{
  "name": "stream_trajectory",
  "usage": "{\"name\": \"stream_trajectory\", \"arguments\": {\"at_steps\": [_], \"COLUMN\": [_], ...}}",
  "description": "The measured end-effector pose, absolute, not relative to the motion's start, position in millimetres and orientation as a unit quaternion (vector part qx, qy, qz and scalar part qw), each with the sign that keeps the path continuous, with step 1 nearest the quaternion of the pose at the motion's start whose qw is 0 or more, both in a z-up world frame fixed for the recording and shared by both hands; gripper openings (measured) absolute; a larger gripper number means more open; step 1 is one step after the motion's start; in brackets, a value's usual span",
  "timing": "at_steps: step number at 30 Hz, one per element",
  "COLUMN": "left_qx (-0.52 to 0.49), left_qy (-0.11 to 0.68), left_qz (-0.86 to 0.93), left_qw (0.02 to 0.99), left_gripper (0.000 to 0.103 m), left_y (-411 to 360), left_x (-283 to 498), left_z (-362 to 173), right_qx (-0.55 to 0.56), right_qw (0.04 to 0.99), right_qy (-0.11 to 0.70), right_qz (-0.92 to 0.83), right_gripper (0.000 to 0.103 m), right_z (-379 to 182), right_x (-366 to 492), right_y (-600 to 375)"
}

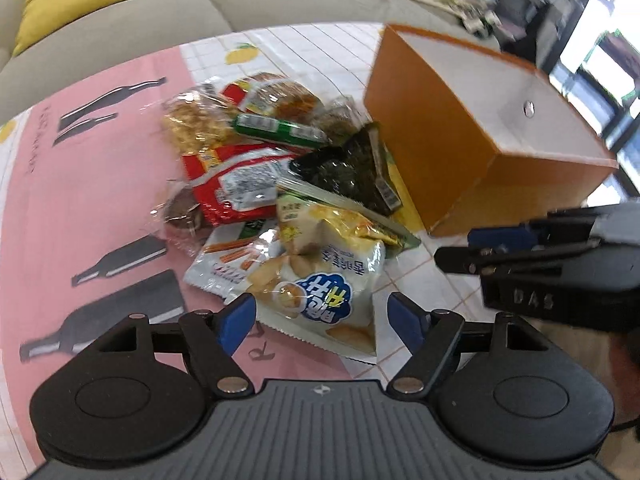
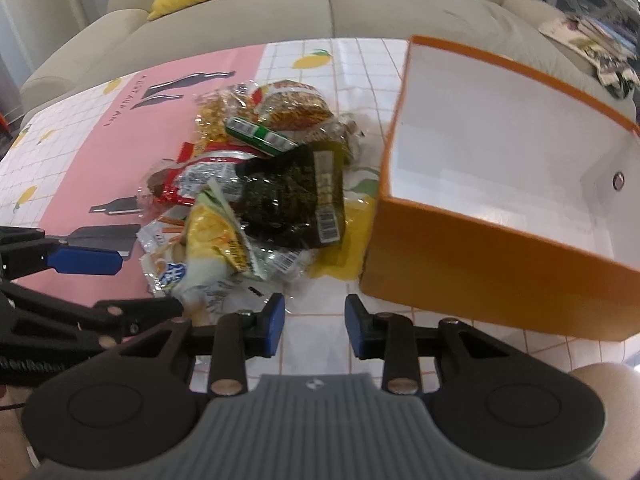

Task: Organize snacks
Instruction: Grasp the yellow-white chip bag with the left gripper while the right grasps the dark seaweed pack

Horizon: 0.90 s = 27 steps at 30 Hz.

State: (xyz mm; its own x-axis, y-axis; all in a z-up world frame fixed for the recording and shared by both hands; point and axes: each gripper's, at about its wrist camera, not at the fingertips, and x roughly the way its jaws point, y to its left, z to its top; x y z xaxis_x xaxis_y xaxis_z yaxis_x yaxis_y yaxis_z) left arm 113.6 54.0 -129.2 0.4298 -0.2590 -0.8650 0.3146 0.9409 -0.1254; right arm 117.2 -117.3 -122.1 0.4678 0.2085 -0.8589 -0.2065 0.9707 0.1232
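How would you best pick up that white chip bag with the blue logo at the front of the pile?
Probably by the chip bag's near bottom corner, coming down from above on the near side. That end lies flat and free on the table; its far end is tucked under the yellow bag. The left gripper already straddles it, open.

Ahead of the left claw (image 1: 322, 316), the counter (image 1: 100, 208), under a pink bottle-print and white lemon-grid cloth, carries a heap of snack packets (image 1: 280, 184), with an open orange box (image 1: 480, 140) just right of the heap.
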Motion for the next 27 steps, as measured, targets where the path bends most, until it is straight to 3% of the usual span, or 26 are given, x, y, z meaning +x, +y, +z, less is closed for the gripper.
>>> {"name": "stream_trajectory", "arguments": {"at_steps": [6,10,17,27], "left_qx": [0.063,0.062,0.021,-0.039], "left_qy": [0.523,0.526,0.527,0.516], "left_qz": [-0.164,-0.158,-0.142,-0.095], "left_qw": [0.834,0.833,0.837,0.85], "left_gripper": [0.084,0.066,0.046,0.041], "left_y": [38,39,49,78], "left_x": [128,132,130,117], "left_z": [-148,-153,-152,-123], "right_qx": [0.011,0.014,0.011,0.008], "right_qw": [0.853,0.851,0.851,0.857], "right_qy": [0.507,0.511,0.51,0.492], "right_qz": [0.12,0.12,0.129,0.153], "right_gripper": [0.033,0.035,0.036,0.036], "right_z": [-126,-128,-129,-121], "right_x": [120,121,120,116], "right_y": [-120,-120,-114,-101]}}
